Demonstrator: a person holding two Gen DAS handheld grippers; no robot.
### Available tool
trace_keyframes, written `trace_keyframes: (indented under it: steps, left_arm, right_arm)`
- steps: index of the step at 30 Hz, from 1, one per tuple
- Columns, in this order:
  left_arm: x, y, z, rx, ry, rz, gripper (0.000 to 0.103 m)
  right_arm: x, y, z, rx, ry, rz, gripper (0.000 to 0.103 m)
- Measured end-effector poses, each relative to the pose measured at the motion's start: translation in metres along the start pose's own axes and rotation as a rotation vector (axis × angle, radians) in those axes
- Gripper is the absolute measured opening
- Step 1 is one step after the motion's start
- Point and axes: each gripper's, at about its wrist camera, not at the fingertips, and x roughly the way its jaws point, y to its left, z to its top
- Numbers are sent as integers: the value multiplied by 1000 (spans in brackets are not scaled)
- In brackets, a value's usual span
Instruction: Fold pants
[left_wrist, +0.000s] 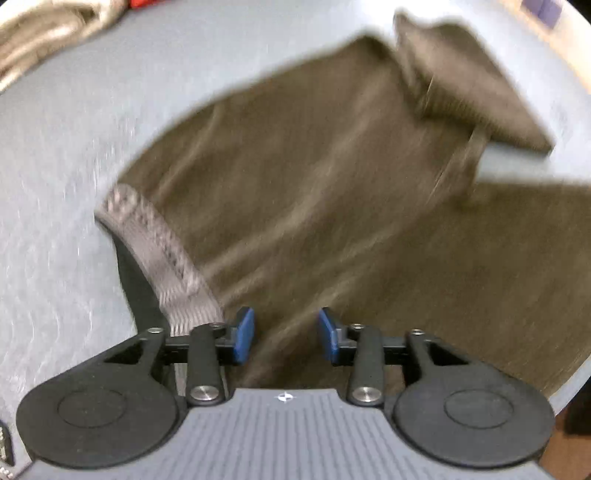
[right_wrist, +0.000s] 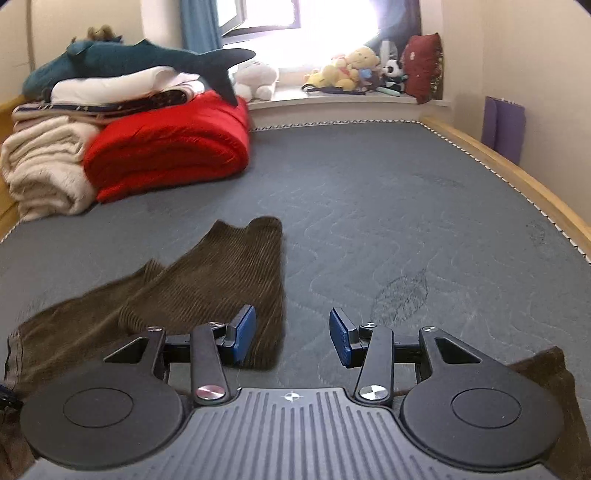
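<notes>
Brown corduroy pants (left_wrist: 314, 177) lie spread on a grey mattress (left_wrist: 55, 166). Their grey elastic waistband (left_wrist: 162, 258) is at the left, and one leg end (left_wrist: 469, 85) is folded over at the far right. My left gripper (left_wrist: 286, 339) hovers open and empty over the pants by the waistband; the view is blurred. In the right wrist view a folded leg (right_wrist: 221, 280) lies left of centre. My right gripper (right_wrist: 291, 339) is open and empty, its left finger over that leg's edge and its right finger over bare mattress (right_wrist: 406, 206). More brown cloth (right_wrist: 543, 373) shows at the lower right.
A red quilt (right_wrist: 170, 147), a cream blanket (right_wrist: 44, 166) and a stack of bedding with a plush shark (right_wrist: 140, 59) sit at the far left of the bed. Plush toys (right_wrist: 354, 70) line the windowsill. A wooden bed rail (right_wrist: 517, 170) runs along the right.
</notes>
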Motion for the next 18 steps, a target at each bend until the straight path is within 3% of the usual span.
trace_keyframes:
  steps: [4,8,14,18]
  left_arm:
    - [-20,-12,10,-18,-94,8,50]
    - [-26,-31,19,11,-150,32,50]
    - [-20,-47,26,28,-159,15,50]
    - [-17,-54,32,23,-161,-19,50]
  right_arm:
    - [30,3,0,-26,16,-64,47]
    - [58,6,9,33,14,-63,47]
    - [101,2,19,179,56,-75,47]
    - [136,5,19,186,103,-84,47]
